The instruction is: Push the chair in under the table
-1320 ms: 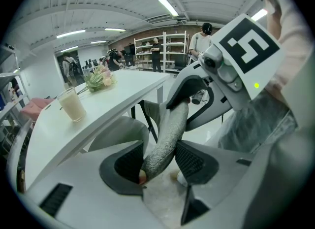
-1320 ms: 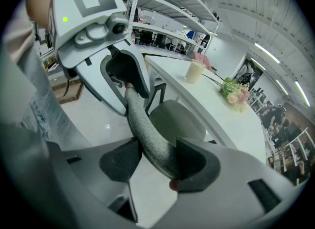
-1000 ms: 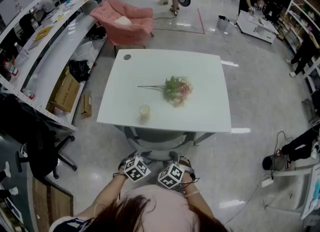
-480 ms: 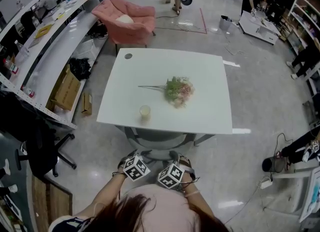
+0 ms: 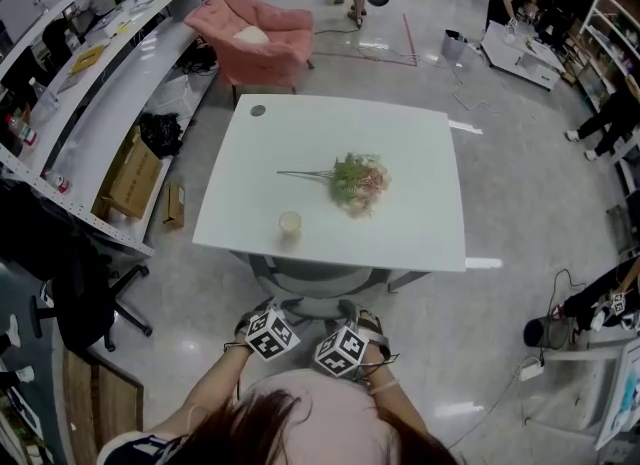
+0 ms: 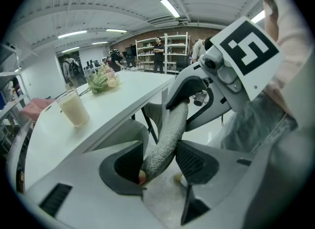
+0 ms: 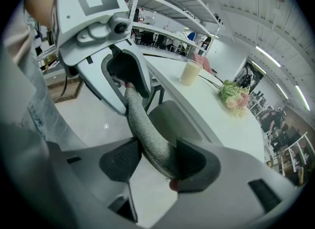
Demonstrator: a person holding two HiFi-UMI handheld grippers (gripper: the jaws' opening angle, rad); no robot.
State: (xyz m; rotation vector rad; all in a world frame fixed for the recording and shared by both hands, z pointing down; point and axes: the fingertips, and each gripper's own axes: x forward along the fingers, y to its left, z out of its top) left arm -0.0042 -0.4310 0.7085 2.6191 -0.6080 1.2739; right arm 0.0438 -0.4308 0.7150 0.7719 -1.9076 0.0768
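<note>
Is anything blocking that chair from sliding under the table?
Nothing visible does. The left claw and right claw grip the backrest of the chair, and its seat is partly under the table; the space beneath is mostly hidden.

White square surface at the centre of the head view, standing on a glossy grey floor.

A bunch of green and pink flowers lies just right of centre, its thin stem pointing left. A cup of pale liquid stands upright near the lower edge, apart from the flowers. A dark round disc sits in the upper left corner.
</note>
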